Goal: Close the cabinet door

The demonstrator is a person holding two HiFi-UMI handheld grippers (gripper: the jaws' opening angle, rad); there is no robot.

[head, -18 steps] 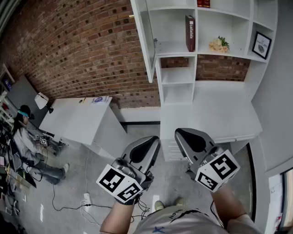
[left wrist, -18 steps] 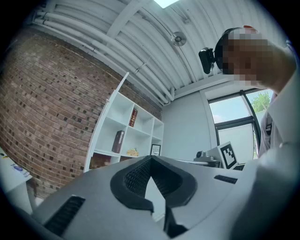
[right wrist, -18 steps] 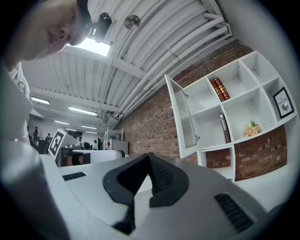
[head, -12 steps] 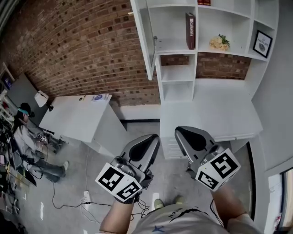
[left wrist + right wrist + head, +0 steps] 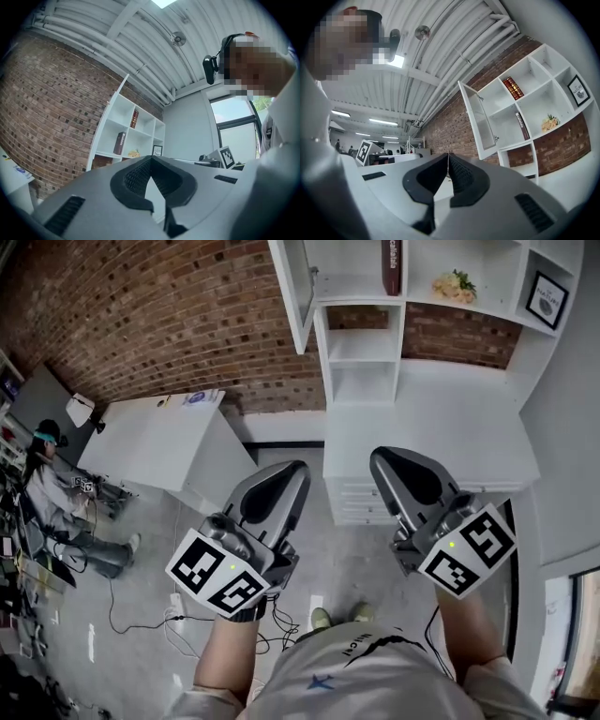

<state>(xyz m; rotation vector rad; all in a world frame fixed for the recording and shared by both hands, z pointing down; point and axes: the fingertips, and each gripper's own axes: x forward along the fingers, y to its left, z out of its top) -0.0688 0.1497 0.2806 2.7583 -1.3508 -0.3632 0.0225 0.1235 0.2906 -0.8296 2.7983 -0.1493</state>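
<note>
Not yet closed: door (image 5: pixel 292 294) swung out wide from the upper left bay of the cabinet (image 5: pixel 366 381), standing edge-out into the room next to the brick wall (image 5: pixel 159 324), high up and well apart from both grippers. Plain in the right gripper view too (image 5: pixel 480 119), open at a broad angle with its inner face showing. In the open bays behind it, a book (image 5: pixel 392 259), flowers (image 5: pixel 457 285) and a framed picture (image 5: pixel 548 298); beneath them, the white surface (image 5: pixel 422 442). No contact with the door so far. Left gripper (image 5: pixel 289 472) held low before the body, fingers pressed together on nothing; right gripper (image 5: pixel 384 457) alongside, fingers likewise pressed together and empty, both aimed slightly upward toward the shelves. Judged barely begun: the whole approach left to make, then a reach up to the door's free edge and a push round on its hinges until flush with the cabinet front. Likely a job for a nudge with closed fingers, no grasp needed. Far off at the left, a seated person (image 5: pixel 52 493), well clear of it all.
</note>
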